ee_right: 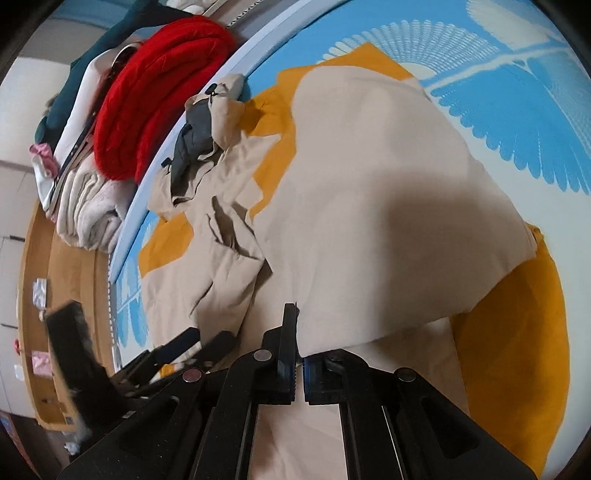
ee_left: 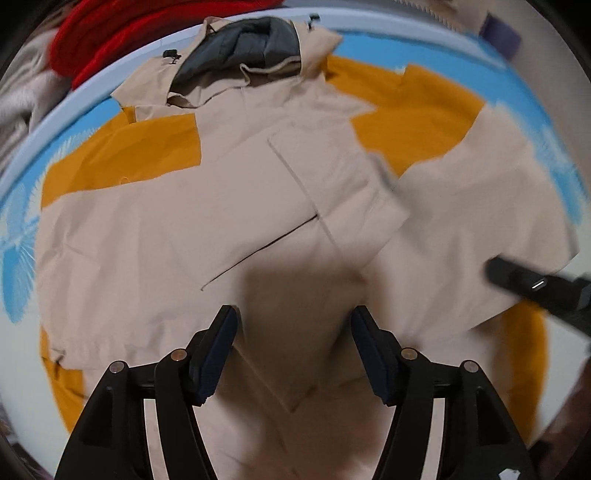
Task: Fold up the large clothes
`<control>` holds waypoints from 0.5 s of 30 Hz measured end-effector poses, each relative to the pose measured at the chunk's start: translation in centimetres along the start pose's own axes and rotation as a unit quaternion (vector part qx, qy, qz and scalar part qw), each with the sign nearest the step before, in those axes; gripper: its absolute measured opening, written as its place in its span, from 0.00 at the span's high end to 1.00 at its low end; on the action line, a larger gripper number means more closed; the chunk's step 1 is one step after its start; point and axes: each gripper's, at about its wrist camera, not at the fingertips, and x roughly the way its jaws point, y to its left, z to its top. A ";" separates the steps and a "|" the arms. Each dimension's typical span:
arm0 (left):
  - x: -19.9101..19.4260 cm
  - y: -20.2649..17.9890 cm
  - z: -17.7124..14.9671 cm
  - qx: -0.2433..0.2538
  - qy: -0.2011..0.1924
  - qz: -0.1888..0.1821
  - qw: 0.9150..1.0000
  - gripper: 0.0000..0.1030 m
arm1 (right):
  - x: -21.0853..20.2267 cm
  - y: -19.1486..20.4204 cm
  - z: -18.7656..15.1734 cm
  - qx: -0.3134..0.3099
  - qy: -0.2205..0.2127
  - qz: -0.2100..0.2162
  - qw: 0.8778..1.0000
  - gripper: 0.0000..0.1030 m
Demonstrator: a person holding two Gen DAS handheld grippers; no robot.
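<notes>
A beige hooded jacket (ee_left: pixel 229 206) with orange panels and a grey hood lining lies spread on a blue and white patterned sheet (ee_left: pixel 22 236). My left gripper (ee_left: pixel 294 314) hovers open over the jacket's lower front, with nothing between its pads. In the right wrist view that gripper (ee_right: pixel 199 345) appears at the lower left. A beige side flap (ee_right: pixel 369 206) is folded over the body. My right gripper (ee_right: pixel 300 363) is shut on the edge of that flap. It also shows as a dark bar, the right gripper (ee_left: pixel 517 284), at the flap's rim in the left wrist view.
Beyond the sheet's pale border lie a red knit garment (ee_right: pixel 155 96), folded cream clothes (ee_right: pixel 88 206) and a teal garment (ee_right: pixel 110 48). A wooden surface (ee_right: pixel 44 258) with small items runs along the left. A purple patch (ee_left: pixel 498 33) sits at the far edge.
</notes>
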 end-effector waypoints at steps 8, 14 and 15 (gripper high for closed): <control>-1.4 4.4 0.0 -0.063 -0.039 0.065 0.995 0.39 | 0.4 0.7 0.1 -0.006 -0.004 -0.001 1.000 0.98; -4.6 13.4 -0.5 -0.245 -0.062 0.002 0.968 0.39 | 0.9 0.0 0.2 0.014 -0.005 -0.025 1.000 0.98; -4.7 14.3 -0.7 -0.263 -0.059 -0.013 0.963 0.39 | 1.1 0.1 0.1 0.016 -0.002 -0.021 1.000 0.98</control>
